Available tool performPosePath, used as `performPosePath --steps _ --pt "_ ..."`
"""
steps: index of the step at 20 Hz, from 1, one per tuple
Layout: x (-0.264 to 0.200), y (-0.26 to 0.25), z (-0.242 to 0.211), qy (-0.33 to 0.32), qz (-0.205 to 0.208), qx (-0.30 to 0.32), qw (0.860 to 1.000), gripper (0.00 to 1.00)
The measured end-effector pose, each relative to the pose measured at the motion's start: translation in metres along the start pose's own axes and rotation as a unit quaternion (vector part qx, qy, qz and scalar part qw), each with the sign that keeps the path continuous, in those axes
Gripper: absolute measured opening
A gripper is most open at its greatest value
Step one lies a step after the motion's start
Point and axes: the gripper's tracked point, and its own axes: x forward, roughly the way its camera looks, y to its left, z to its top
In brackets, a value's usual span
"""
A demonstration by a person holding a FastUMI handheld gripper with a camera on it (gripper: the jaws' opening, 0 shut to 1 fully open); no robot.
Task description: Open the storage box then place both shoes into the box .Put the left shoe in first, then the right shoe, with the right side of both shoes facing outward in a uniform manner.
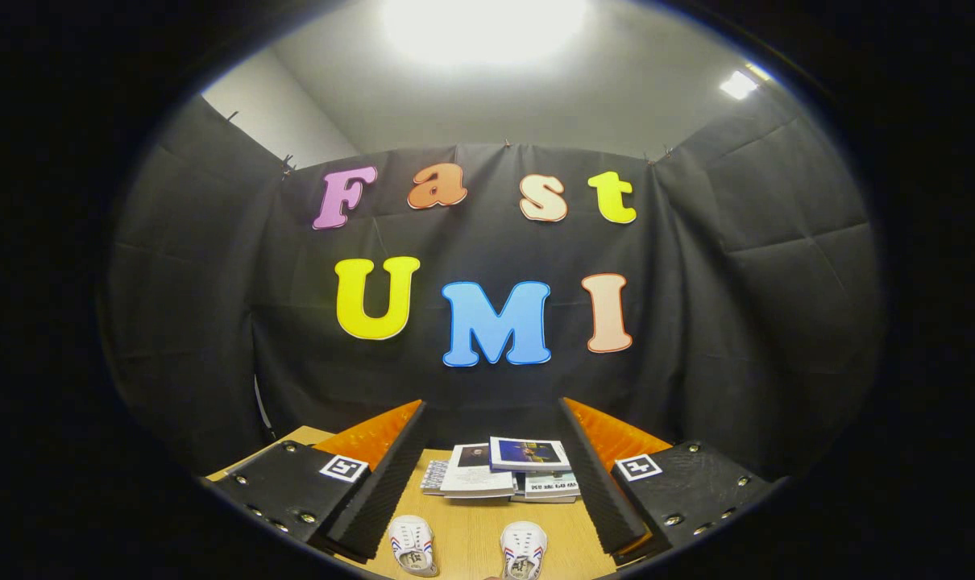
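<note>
Claw [487, 483] held high with fingers spread wide, gripping nothing, so you can survey both shoes, left one [412, 545] and right one [524, 550], below, toes toward the books [499, 470]; storage box possibly out of frame.

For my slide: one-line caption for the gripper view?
Open gripper above two shoes, books beyond its fingers.
</note>
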Motion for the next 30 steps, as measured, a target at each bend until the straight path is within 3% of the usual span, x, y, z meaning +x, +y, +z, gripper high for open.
performPosePath --steps 15,25,30 --pt "0.032 0.004 -0.027 0.022 0.005 0.007 1.000 0.96" --pt "0.060 0.066 -0.093 0.106 0.110 0.076 0.985 0.97" --pt "0.071 0.101 -0.137 0.171 0.160 0.119 0.965 0.99"
